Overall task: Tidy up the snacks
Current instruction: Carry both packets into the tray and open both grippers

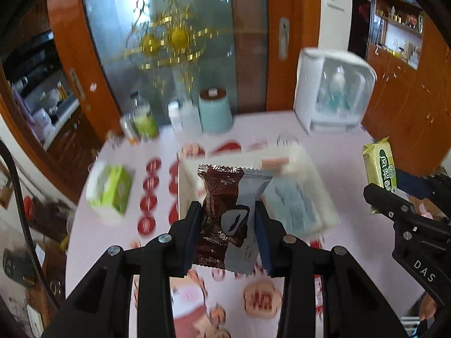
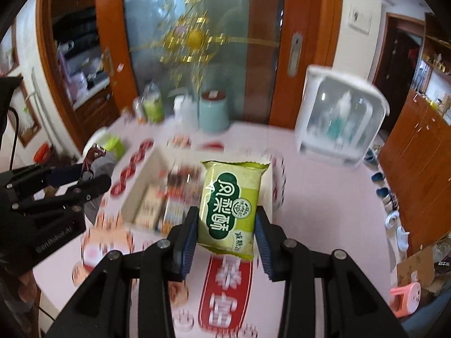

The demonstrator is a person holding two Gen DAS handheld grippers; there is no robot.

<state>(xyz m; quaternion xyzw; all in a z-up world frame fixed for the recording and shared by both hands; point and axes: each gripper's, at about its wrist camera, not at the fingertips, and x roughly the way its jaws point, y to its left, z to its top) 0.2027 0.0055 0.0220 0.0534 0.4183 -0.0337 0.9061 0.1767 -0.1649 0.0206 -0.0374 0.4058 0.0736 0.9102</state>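
My left gripper point(image 1: 228, 225) is shut on a brown and grey snack packet point(image 1: 225, 197), held upright above the table. The same packet point(image 2: 97, 159) shows at the left of the right wrist view, in the left gripper point(image 2: 84, 180). My right gripper point(image 2: 227, 229) is shut on a yellow-green snack packet point(image 2: 231, 200) with dark green lettering, also lifted off the table. That packet point(image 1: 380, 169) appears at the right edge of the left wrist view. Below and beyond both packets lies a shallow white box point(image 2: 141, 186) with several snacks in it; the same white box point(image 1: 183, 186) is partly hidden by the brown packet.
The table point(image 2: 324, 202) has a pink cloth with red prints. A green tissue box point(image 1: 112, 188) lies at the left. Bottles point(image 1: 143, 118) and a teal canister point(image 1: 215, 109) stand at the back. A white case with a clear lid point(image 1: 332, 90) stands at the back right.
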